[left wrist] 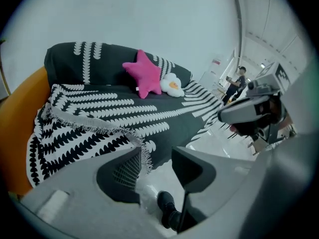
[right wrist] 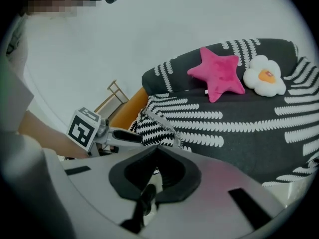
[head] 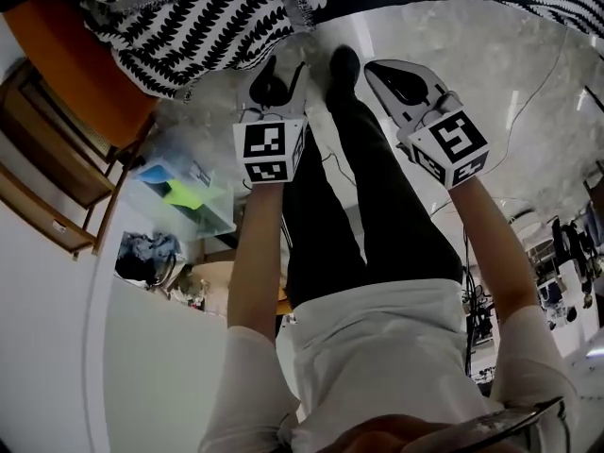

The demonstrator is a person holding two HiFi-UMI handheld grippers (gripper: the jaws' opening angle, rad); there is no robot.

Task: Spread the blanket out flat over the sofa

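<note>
A dark blanket (left wrist: 124, 113) with white leaf rows covers the orange sofa (left wrist: 20, 113). At the sofa's left end a part of it is folded over, showing a white, black-patterned side and a fringed edge. My left gripper (left wrist: 155, 166) is open, and the fringed corner hangs just beyond its left jaw with nothing between the pads. My right gripper (right wrist: 155, 148) is shut and empty, pointing at the same folded end of the blanket (right wrist: 224, 128). In the head view both grippers (head: 288, 66) (head: 376, 67) are side by side just short of the blanket (head: 189, 26).
A pink star cushion (left wrist: 144, 76) and a white flower cushion (left wrist: 172, 85) lie against the backrest. A wooden rack (head: 47, 159) and a clear box (head: 184, 192) stand beside the sofa's arm. A person (left wrist: 237, 81) stands far off. My shoe (head: 343, 64) is on glossy floor.
</note>
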